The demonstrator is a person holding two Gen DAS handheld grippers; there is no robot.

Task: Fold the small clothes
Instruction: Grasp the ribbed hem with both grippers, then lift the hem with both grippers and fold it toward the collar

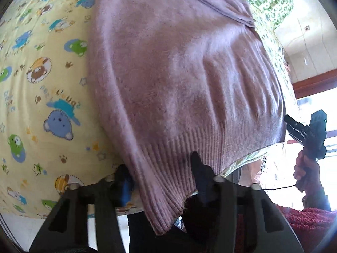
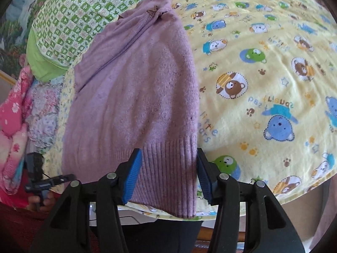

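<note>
Mauve knitted sweater (image 1: 179, 80) lies flat on a yellow sheet (image 1: 42, 84) printed with cartoon bears, which covers the raised surface. Ribbed hem at the near edge; the hem's corner hangs down past the sheet's edge. Far end of the sweater bunched, with a long fold line running up it and small brown bows (image 2: 152, 10) near the top.

Left gripper (image 1: 162, 179): jaws partly apart, straddling the near left corner of the ribbed hem. The left blue pad sits just outside the sweater's side edge, the right finger (image 1: 200, 172) lies over the ribbing. Cannot tell from the blur whether the pads press the knit; no clear pinch shows.

Right gripper (image 2: 167, 172): jaws stand about half apart, blue ribbed pads (image 2: 132, 175) either side of the hem's right-hand corner. Knit lies between the pads, a gap shows on the left side, the right pad at the sweater's side edge. Not clamped.

In the left wrist view the other gripper shows at far right, held in a hand (image 1: 303, 168) beyond the sweater's edge, with a dark red sleeve (image 1: 305, 221) below.

Further out: green-and-white checked cloth (image 2: 69, 19) past the sweater's far end, pink floral fabric (image 2: 14, 109) beside it at the left of the right wrist view.
</note>
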